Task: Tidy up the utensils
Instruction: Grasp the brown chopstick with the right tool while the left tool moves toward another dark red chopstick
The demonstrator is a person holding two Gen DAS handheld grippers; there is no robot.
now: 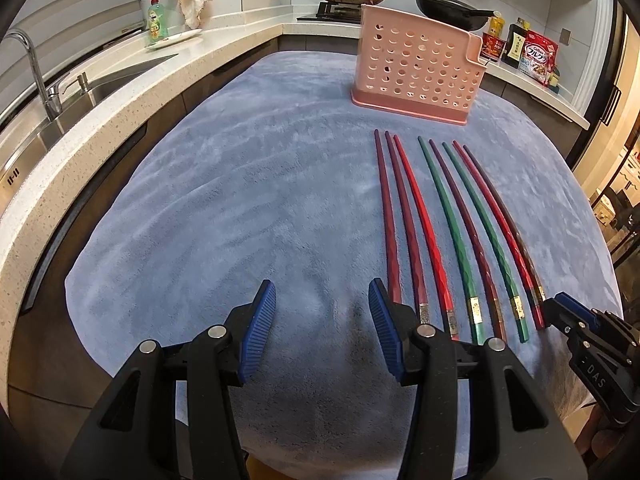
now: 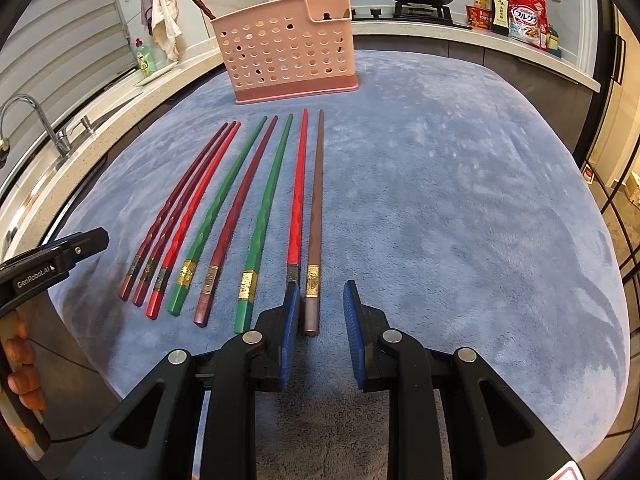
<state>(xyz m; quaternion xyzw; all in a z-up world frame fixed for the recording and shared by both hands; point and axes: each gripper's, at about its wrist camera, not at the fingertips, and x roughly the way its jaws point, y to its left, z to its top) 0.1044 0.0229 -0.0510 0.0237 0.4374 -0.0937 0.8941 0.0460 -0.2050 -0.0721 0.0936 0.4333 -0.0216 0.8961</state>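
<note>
— Chopsticks [image 2: 256,216] first: where do they lie against the jaws?

— Eight of them lie side by side on the blue cloth [image 2: 440,200], thick ends toward the lower edge of the frame. In the right wrist view the brown chopstick [image 2: 315,232] has its butt end in the gap of the right gripper [image 2: 320,304], just beside the left-hand finger; the jaws stand apart and grip nothing.

— And the left gripper [image 1: 322,308]?

— Wide open, empty, low over bare cloth in the lower middle of its view. The nearest dark red chopstick [image 1: 390,236] runs just behind its right-hand pad [image 1: 382,320]; the rest fan off to the right.

— How are the tools held?

— Both point forward along the cloth, level with each other, the right one showing at the lower right edge of the left view.

— Farther up?

— A pink perforated holder [image 2: 286,52] stands upright beyond the tips, one dark stick [image 2: 198,0] leaning out of it. Behind it, pans on the stove.
</note>
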